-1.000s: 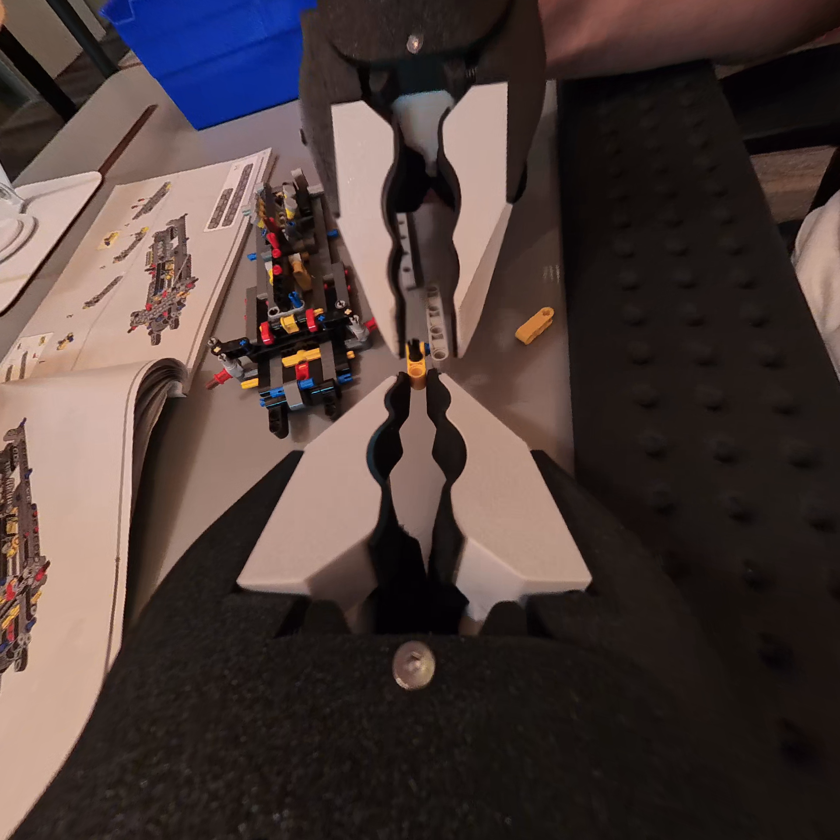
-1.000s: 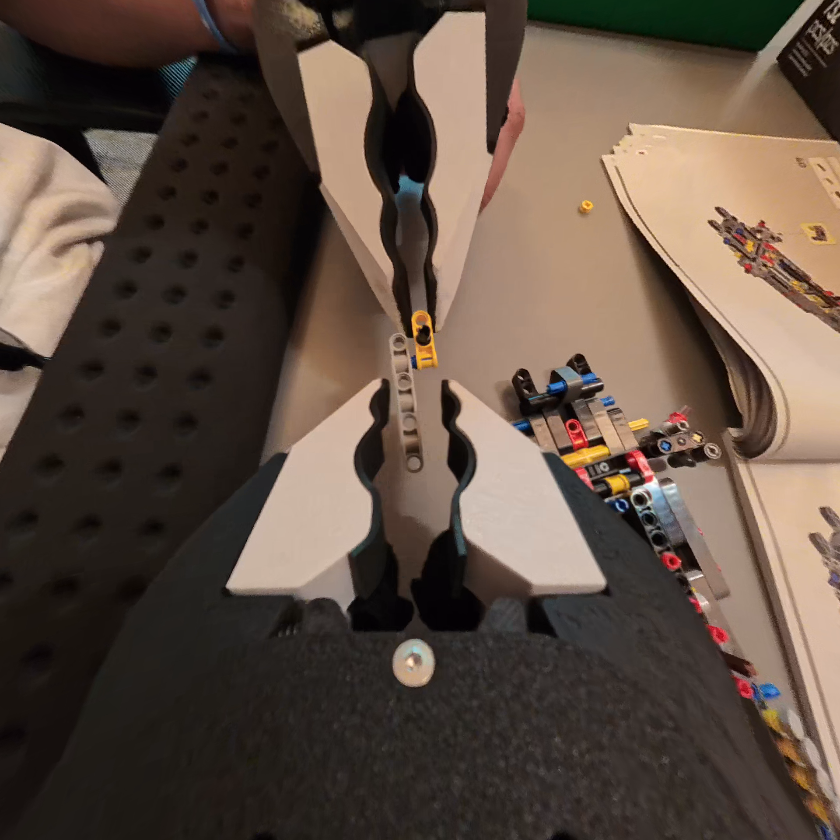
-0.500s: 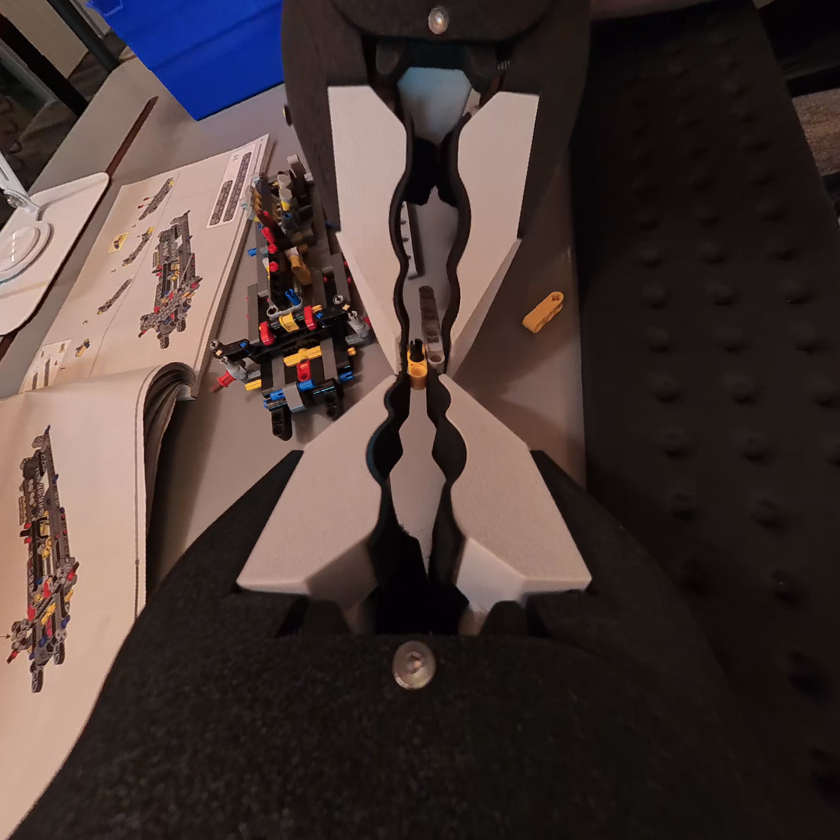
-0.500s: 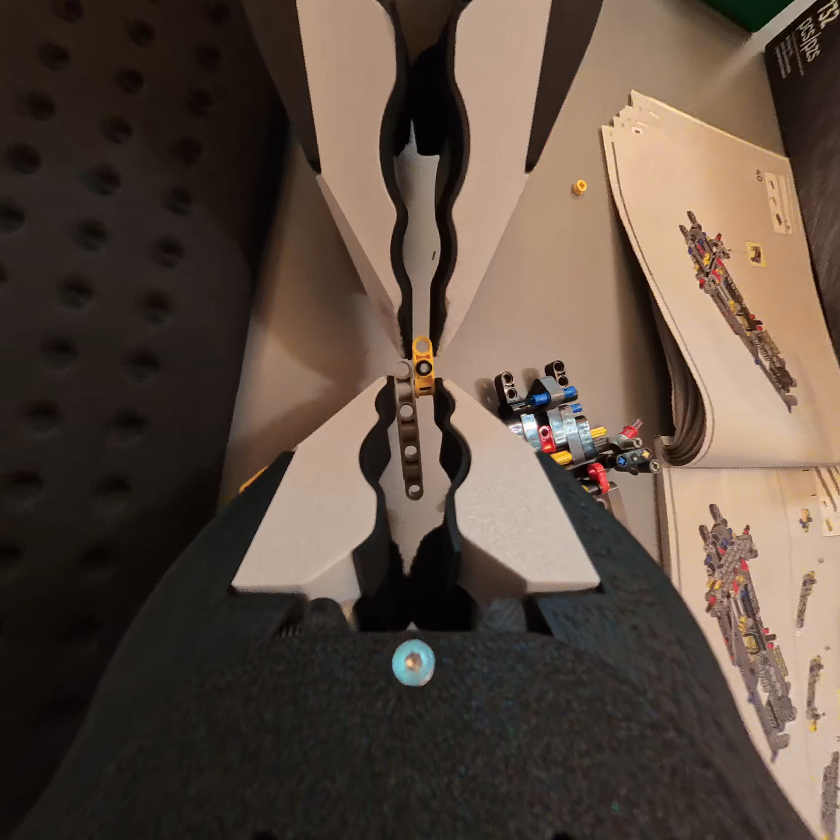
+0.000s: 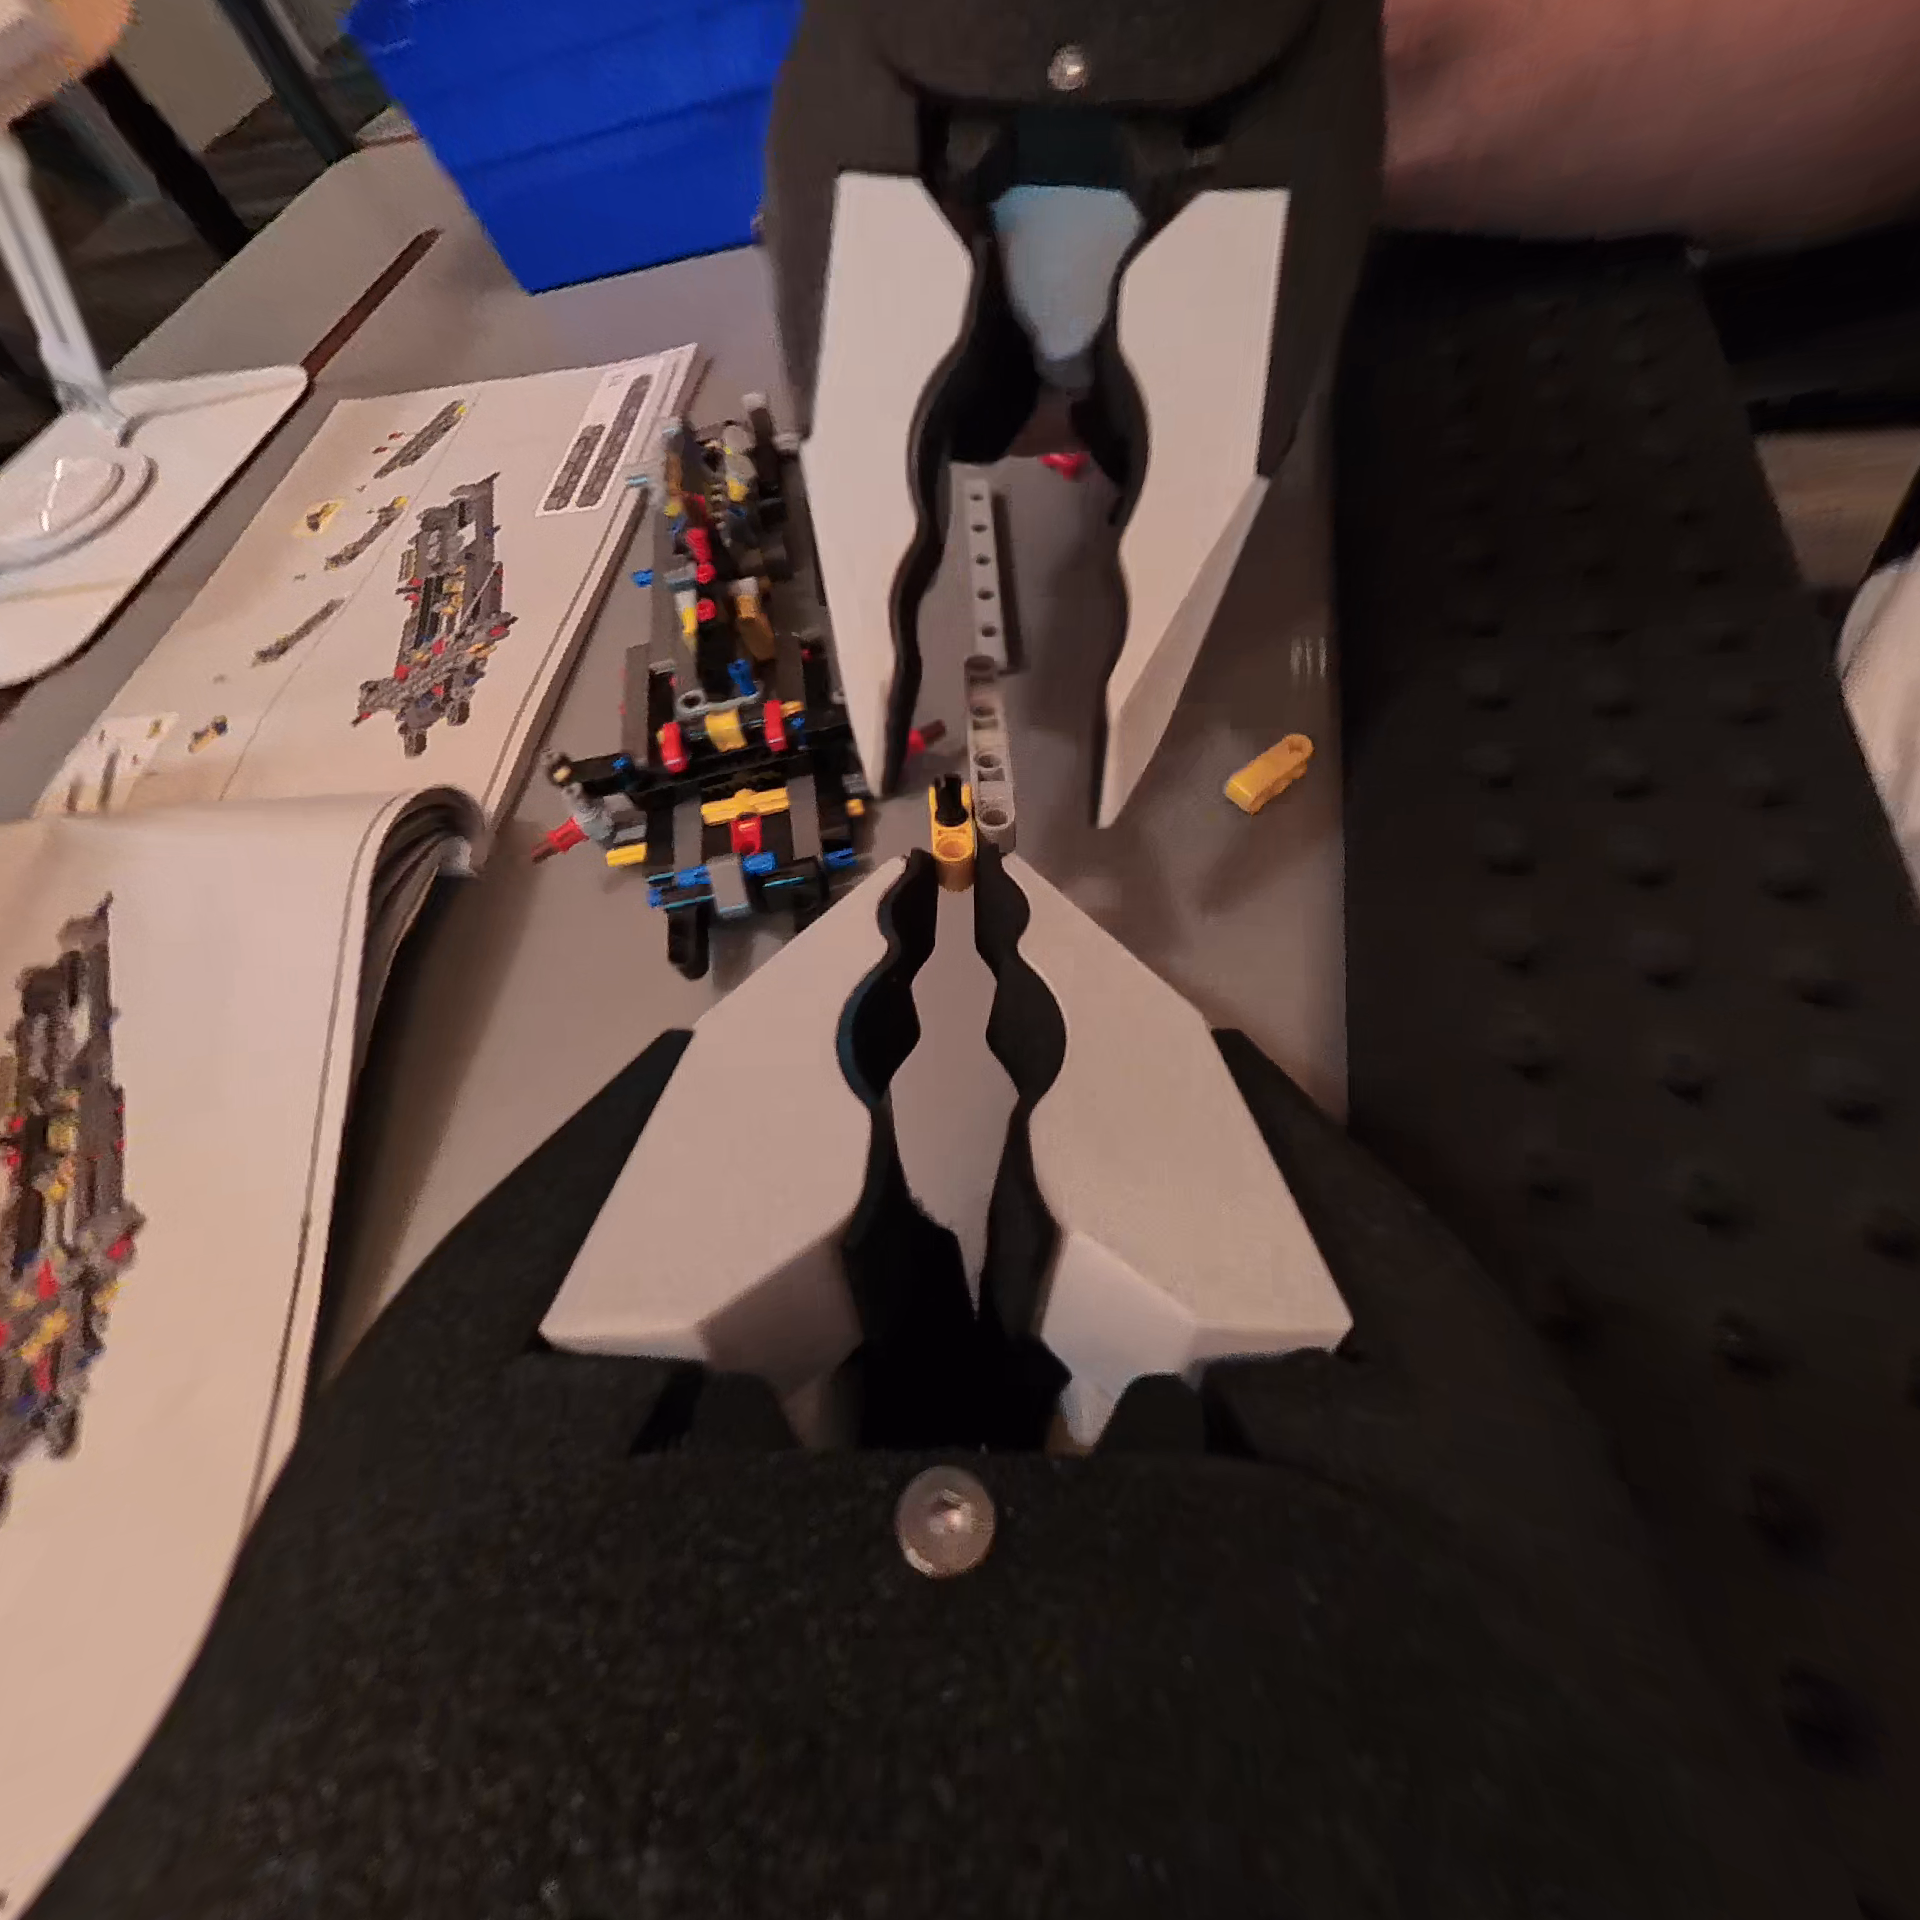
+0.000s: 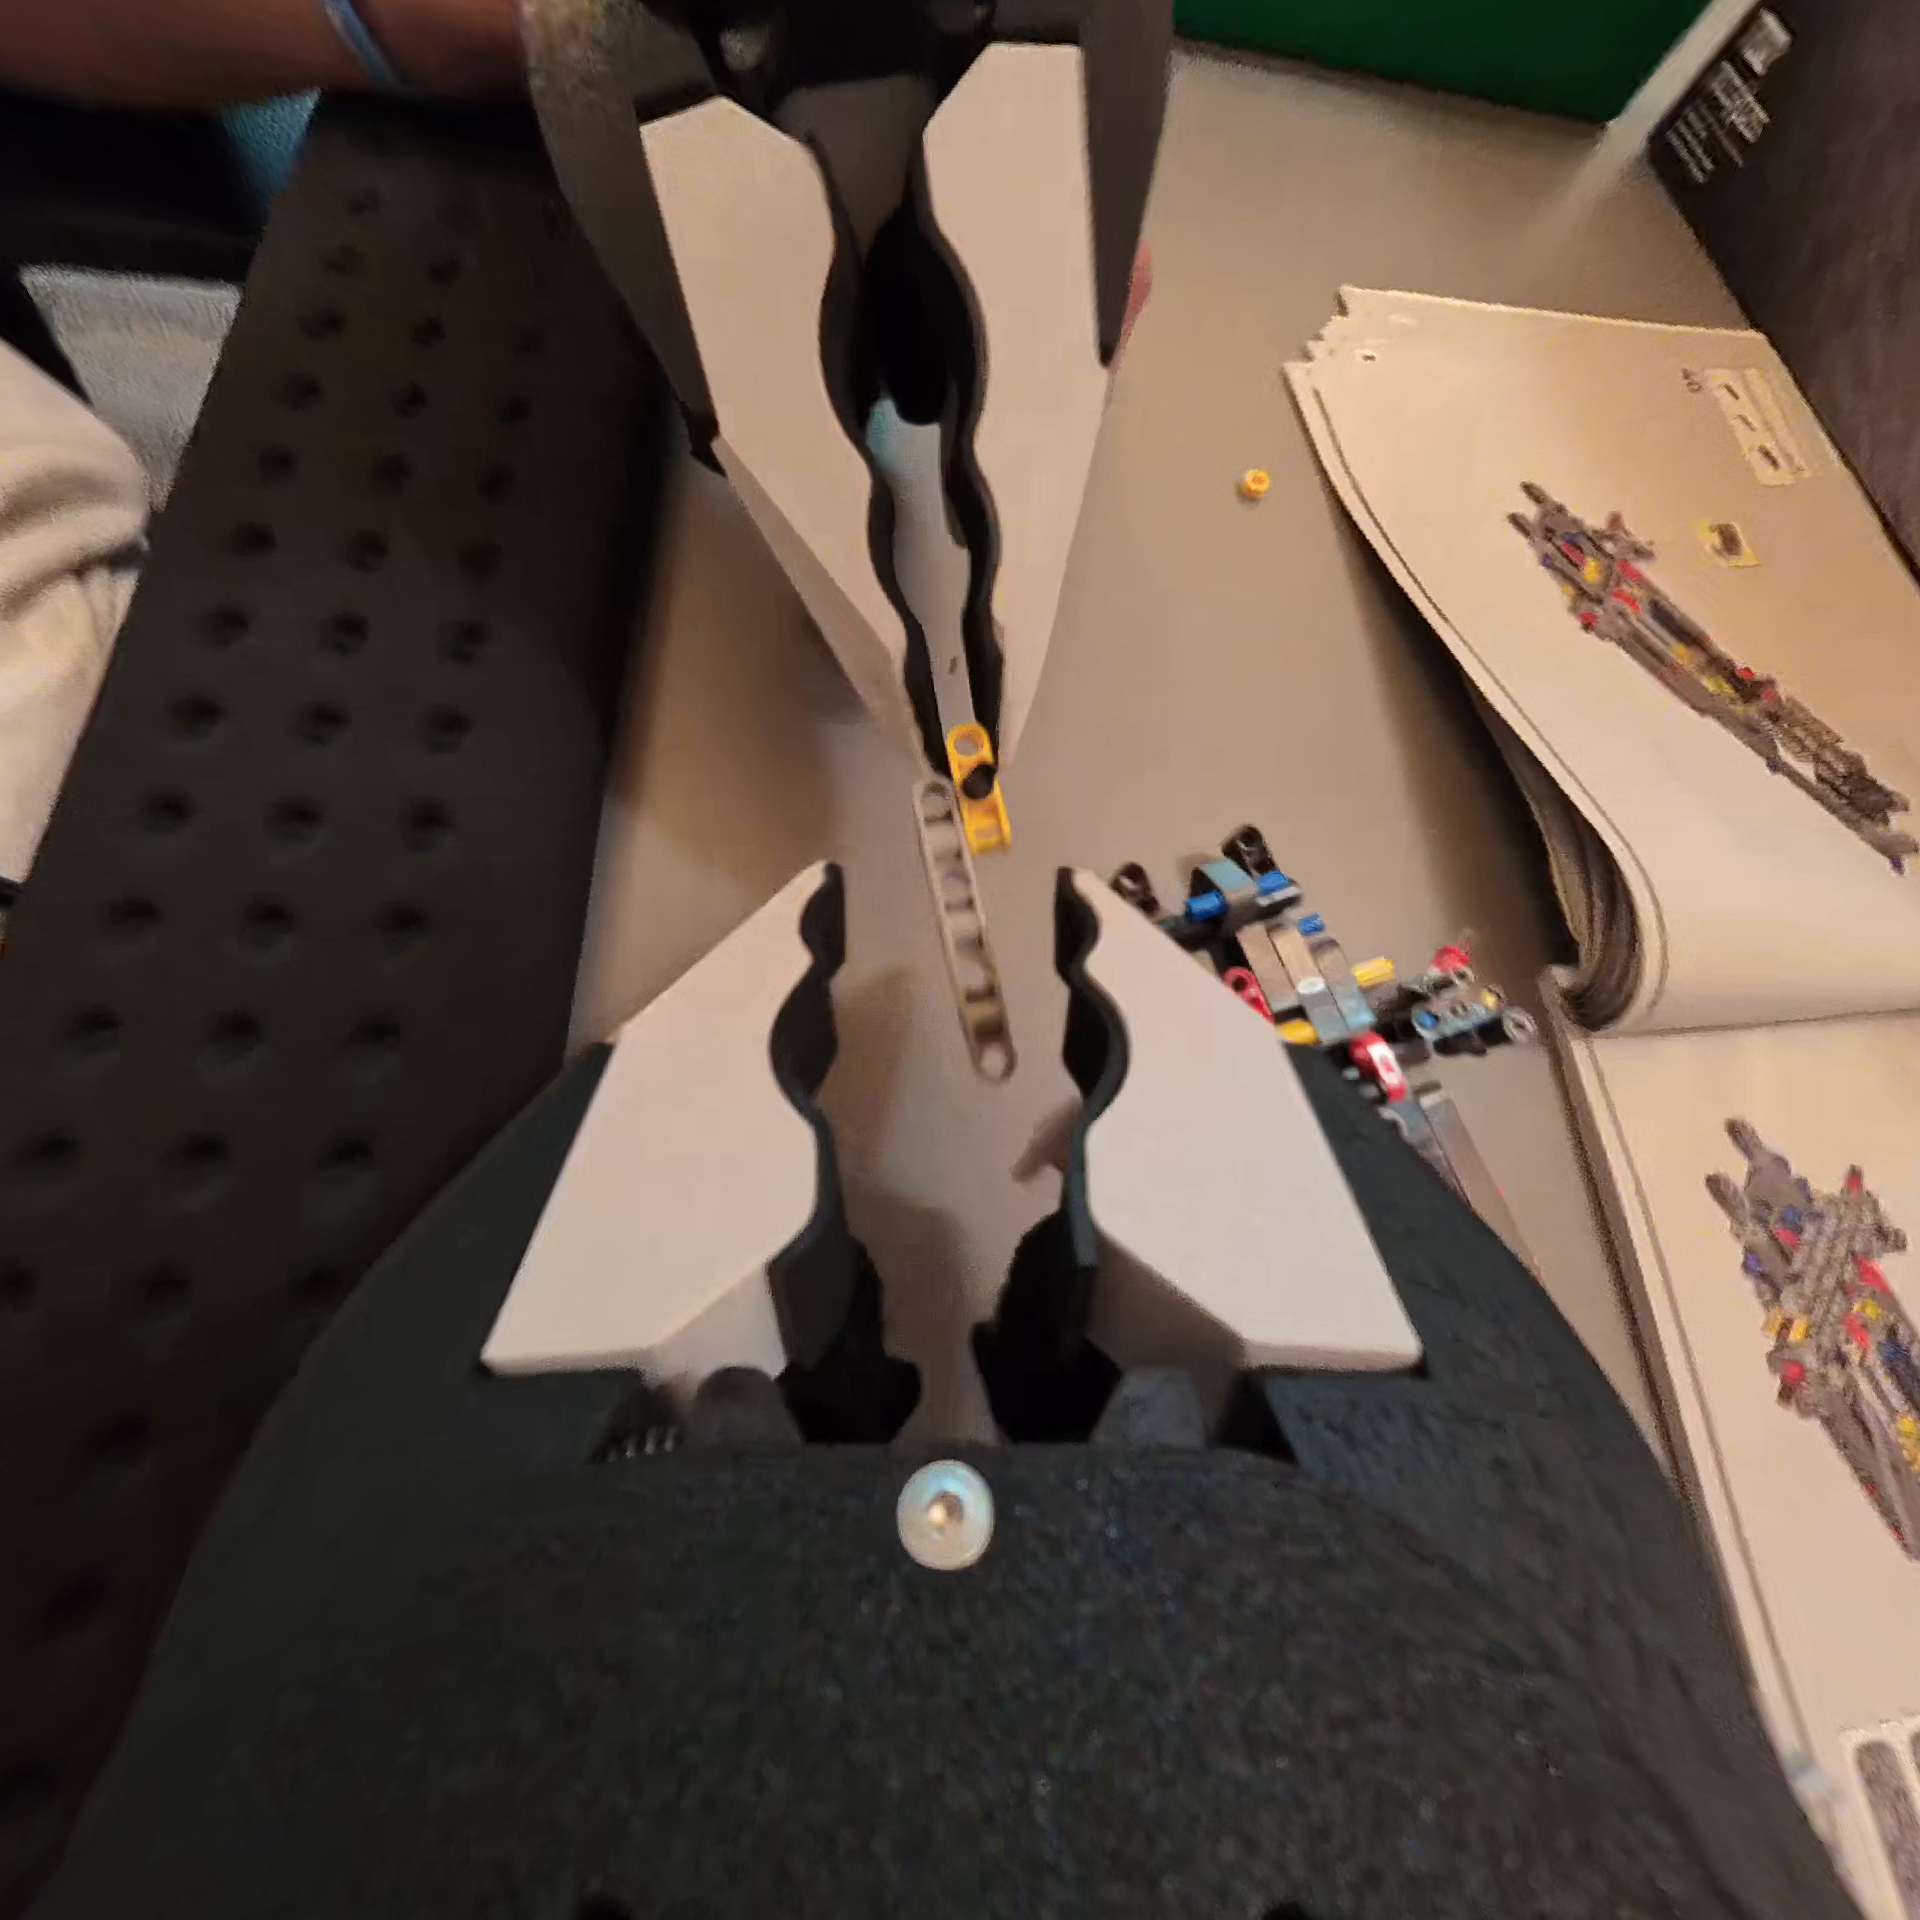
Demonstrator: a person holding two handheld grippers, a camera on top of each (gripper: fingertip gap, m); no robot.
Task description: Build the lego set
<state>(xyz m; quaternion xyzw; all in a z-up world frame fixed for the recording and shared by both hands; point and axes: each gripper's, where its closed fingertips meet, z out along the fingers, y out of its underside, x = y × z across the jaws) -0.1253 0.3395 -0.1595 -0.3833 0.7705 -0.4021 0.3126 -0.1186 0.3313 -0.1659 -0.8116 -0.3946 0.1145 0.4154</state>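
My left gripper (image 5: 951, 862) is shut on a small yellow connector (image 5: 952, 831) with a black pin in it. It also shows at the top of the right wrist view (image 6: 961, 748), with the connector (image 6: 977, 795) at its tips. A grey holed beam (image 6: 966, 935) sits against the connector and runs back between my right gripper's (image 6: 948, 883) open jaws without touching them. In the left wrist view the beam (image 5: 985, 623) lies between the right gripper's (image 5: 992, 800) spread fingers. The partly built lego model (image 5: 727, 748) sits on the grey table.
The model (image 6: 1330, 977) lies right of my right gripper. The open instruction book (image 5: 260, 727) (image 6: 1662, 675) is beside it. A loose yellow piece (image 5: 1268, 774) and a small yellow ring (image 6: 1255, 483) lie on the table. A black studded mat (image 5: 1610, 935) and a blue bin (image 5: 582, 125) border the area. My left and right fingertips are right by each other. My right gripper's tips are some 6 cm from the loose yellow piece (image 5: 1268, 774).
My right gripper has opened and let go of the grey beam, which stays against the yellow connector. My left gripper stays shut on the connector.
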